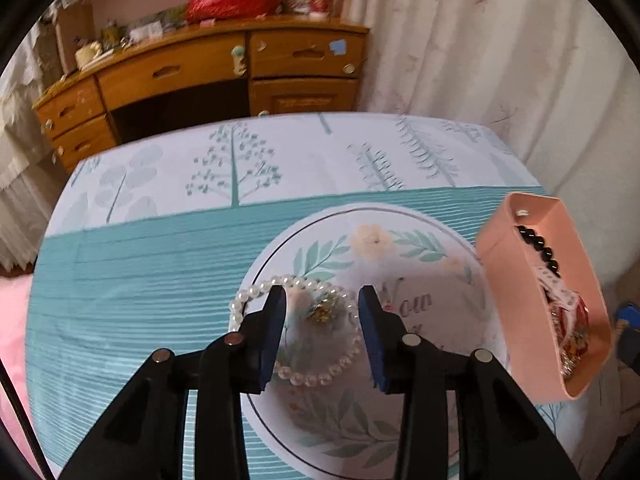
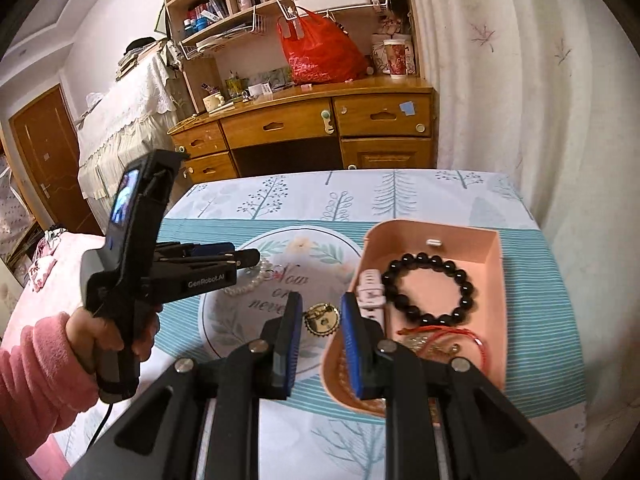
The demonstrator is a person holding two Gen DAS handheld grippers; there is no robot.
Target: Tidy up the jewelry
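A white pearl bracelet [image 1: 256, 292] lies on the round floral mat [image 1: 400, 240], with a small gold piece [image 1: 320, 312] inside its loop. My left gripper [image 1: 322, 300] is open just above them, its fingers astride the bracelet's middle. In the right wrist view the left gripper [image 2: 256, 258] hovers over the pearls [image 2: 250, 284]. My right gripper [image 2: 320, 308] is open, with a gold brooch [image 2: 322, 320] on the mat [image 2: 240, 320] between its fingers. The pink tray [image 2: 496, 280] beside it holds a black bead bracelet [image 2: 464, 280], a white watch [image 2: 370, 292] and a red string [image 2: 452, 332].
The table has a teal tree-print cloth [image 1: 160, 260]. The pink tray [image 1: 516, 300] stands at the mat's right edge. A wooden desk [image 2: 304, 128] with a red bag [image 2: 320, 52] is behind the table. Curtains [image 2: 520, 80] hang to the right.
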